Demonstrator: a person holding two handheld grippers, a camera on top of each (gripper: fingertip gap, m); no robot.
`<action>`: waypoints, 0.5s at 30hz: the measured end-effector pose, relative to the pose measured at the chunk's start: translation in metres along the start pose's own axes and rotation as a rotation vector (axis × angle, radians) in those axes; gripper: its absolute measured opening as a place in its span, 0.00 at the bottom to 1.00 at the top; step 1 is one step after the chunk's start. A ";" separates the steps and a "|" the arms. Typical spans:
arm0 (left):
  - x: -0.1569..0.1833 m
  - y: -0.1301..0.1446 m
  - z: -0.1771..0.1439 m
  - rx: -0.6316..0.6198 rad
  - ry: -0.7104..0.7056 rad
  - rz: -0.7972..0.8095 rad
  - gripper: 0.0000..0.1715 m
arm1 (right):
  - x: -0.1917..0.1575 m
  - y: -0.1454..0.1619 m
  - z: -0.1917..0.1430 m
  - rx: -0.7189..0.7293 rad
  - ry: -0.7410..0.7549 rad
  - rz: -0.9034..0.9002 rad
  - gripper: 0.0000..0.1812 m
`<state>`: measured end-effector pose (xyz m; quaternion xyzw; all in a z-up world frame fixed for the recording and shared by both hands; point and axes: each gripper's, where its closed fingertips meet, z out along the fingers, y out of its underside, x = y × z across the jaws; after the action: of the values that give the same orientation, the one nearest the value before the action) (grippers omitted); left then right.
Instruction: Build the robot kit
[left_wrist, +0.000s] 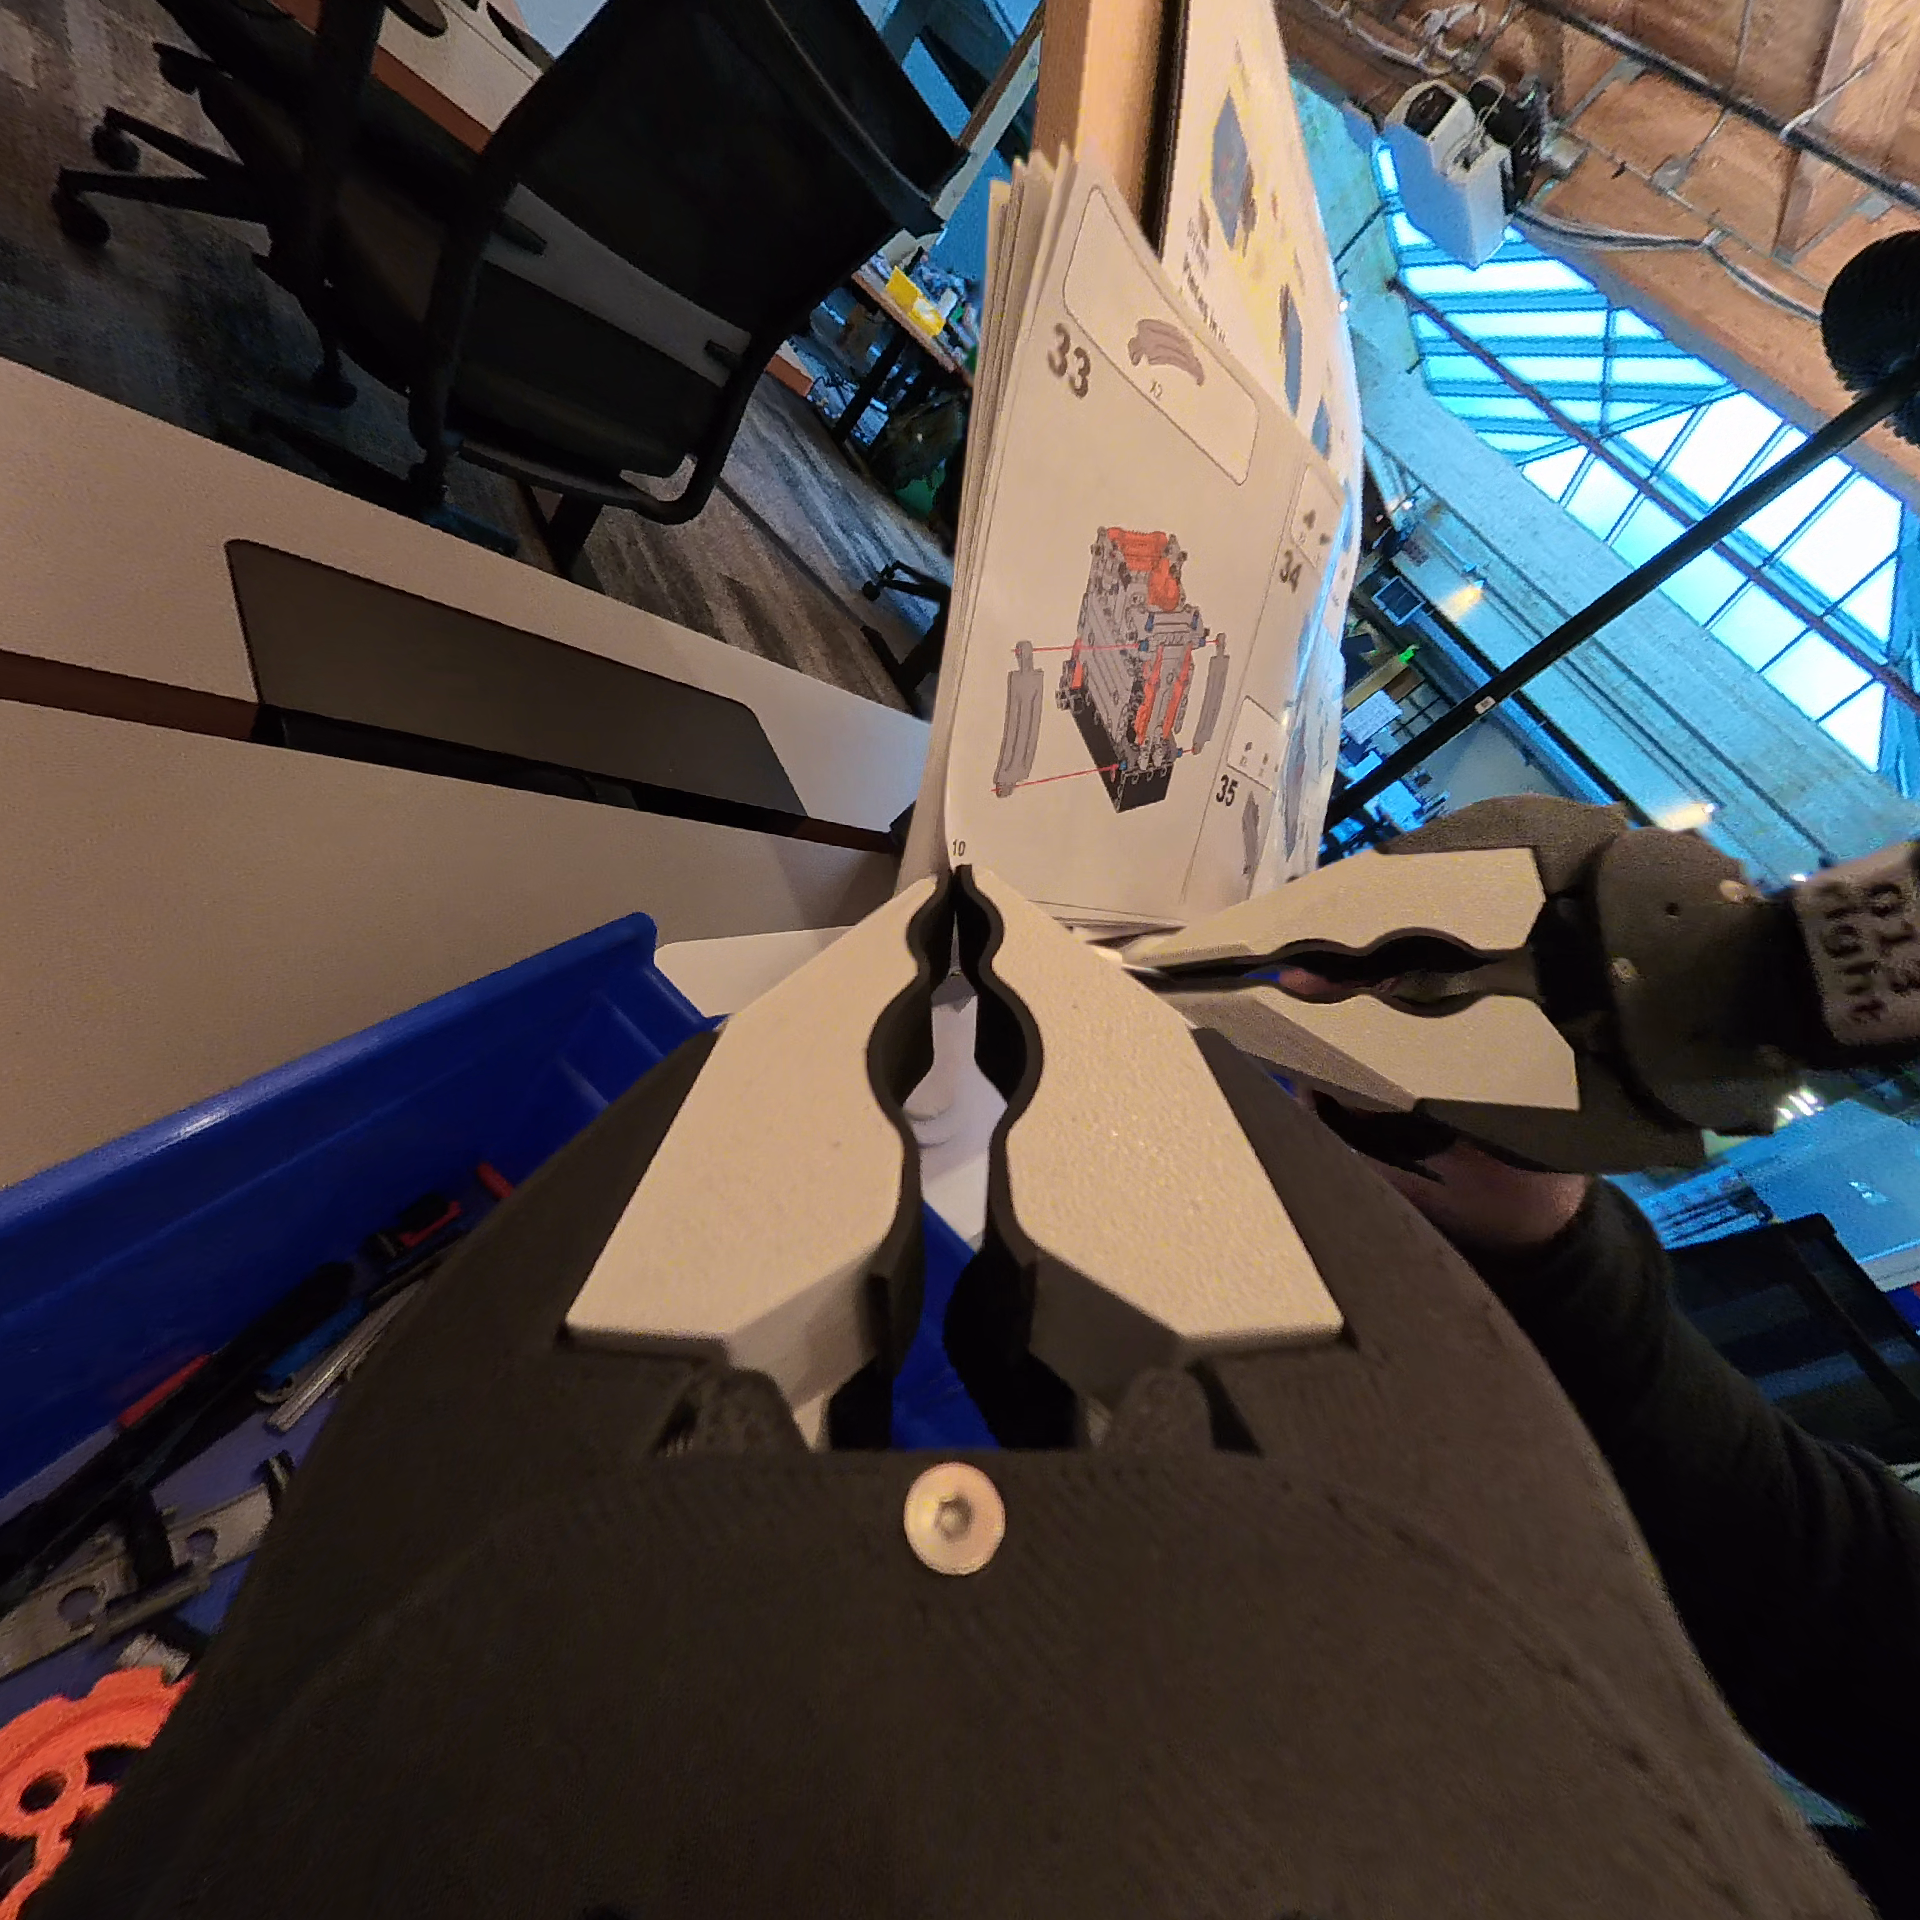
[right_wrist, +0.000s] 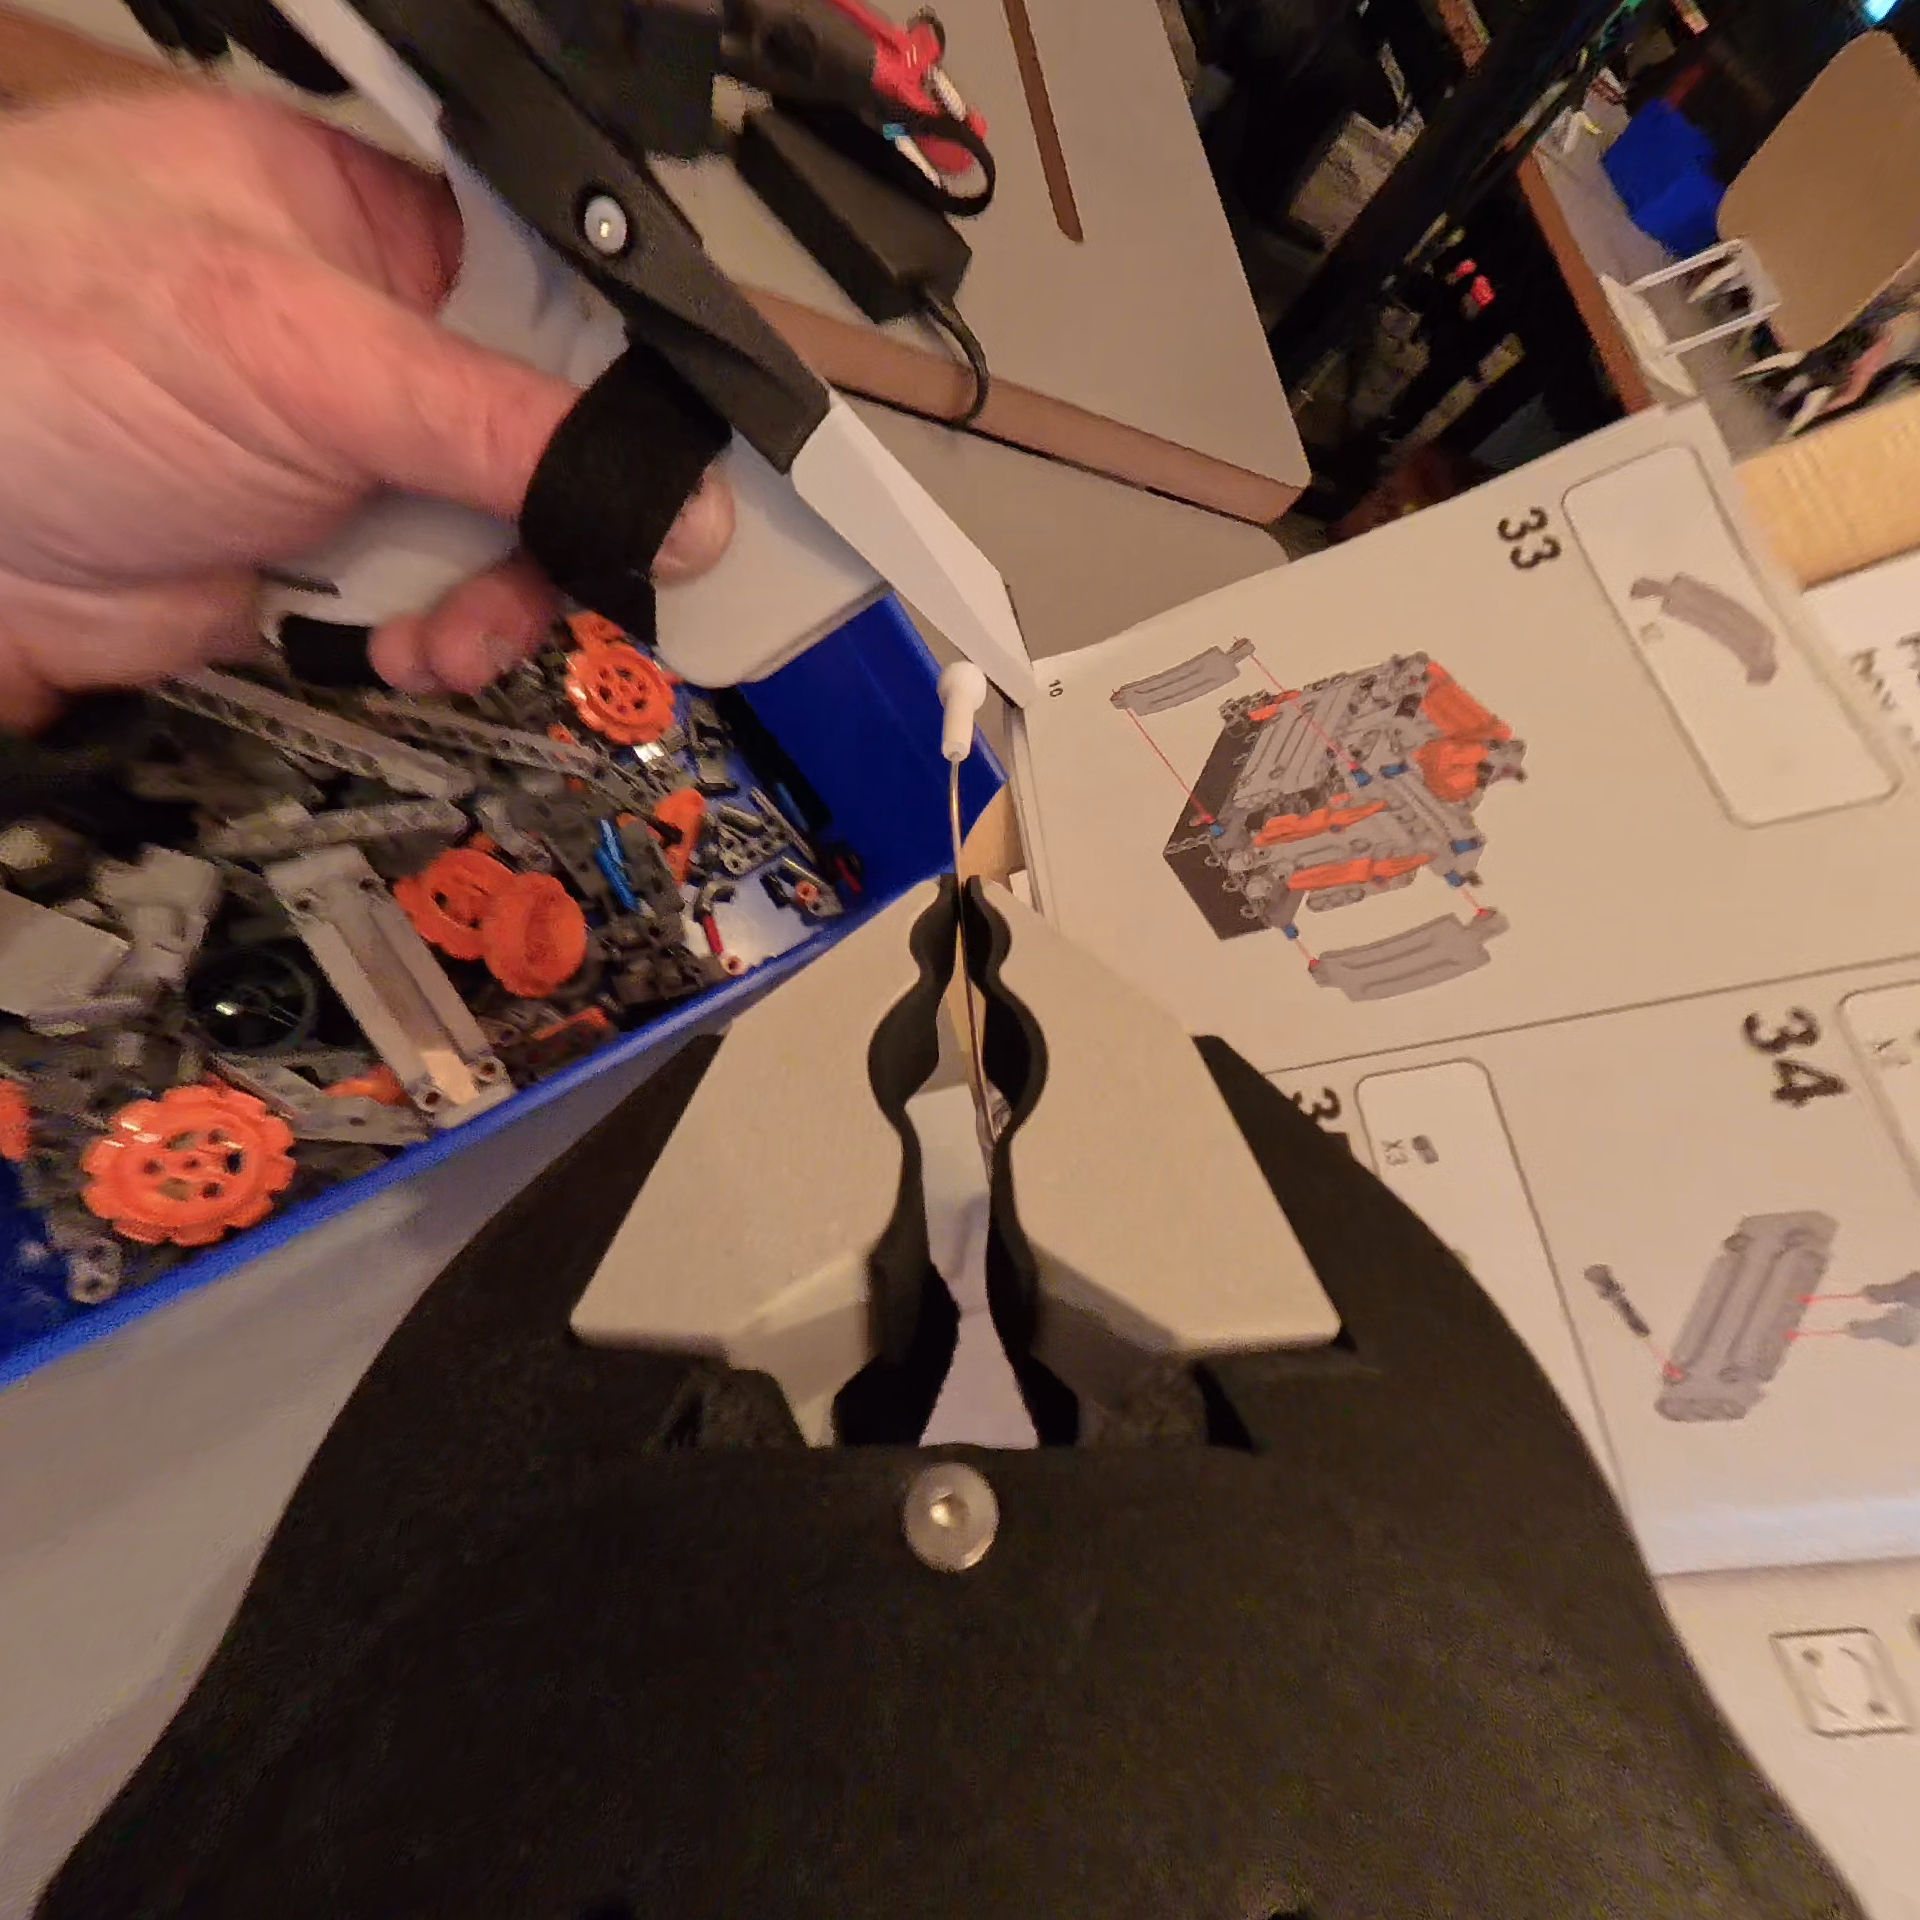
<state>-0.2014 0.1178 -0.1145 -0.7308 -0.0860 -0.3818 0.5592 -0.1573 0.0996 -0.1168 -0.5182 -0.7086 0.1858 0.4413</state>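
Observation:
An open instruction booklet (left_wrist: 1122, 499) lies beside a blue bin (left_wrist: 312, 1122) of grey, black and orange building parts. My left gripper (left_wrist: 954, 888) is shut at the lower corner of the open page and seems to pinch that corner. In the right wrist view its fingertip (right_wrist: 997, 644) meets the same corner of the booklet (right_wrist: 1143, 987). My right gripper (right_wrist: 961, 888) is shut on a thin metal wire (right_wrist: 957, 821) that ends in a white tip (right_wrist: 958, 691) at the booklet's edge. It also shows in the left wrist view (left_wrist: 1143, 958), close by on the right.
The blue bin (right_wrist: 862, 717) holds orange gears (right_wrist: 187, 1164) and several beams. A person's hand (right_wrist: 208, 364) grips the left gripper. A black power adapter (right_wrist: 852, 208) lies on the white table (left_wrist: 312, 935). An office chair (left_wrist: 623, 260) stands beyond it. Cardboard (right_wrist: 1829, 488) backs the booklet. Spacing between my two grippers at the tips: around 5 centimetres. About 35 centimetres separates my left fingertips from the black power adapter (right_wrist: 852, 208).

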 end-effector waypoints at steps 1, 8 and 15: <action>0.000 -0.001 0.000 0.003 0.003 -0.004 0.00 | 0.000 -0.001 -0.001 0.024 -0.021 0.038 0.00; -0.001 0.003 0.000 -0.015 0.014 -0.014 0.00 | 0.011 -0.006 -0.009 0.130 -0.002 0.187 0.00; 0.003 0.005 -0.005 -0.046 0.009 -0.003 0.00 | 0.032 0.000 -0.018 0.158 0.078 0.339 0.04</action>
<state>-0.1984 0.1104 -0.1159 -0.7417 -0.0755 -0.3879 0.5419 -0.1449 0.1251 -0.0930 -0.6008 -0.5768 0.2925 0.4699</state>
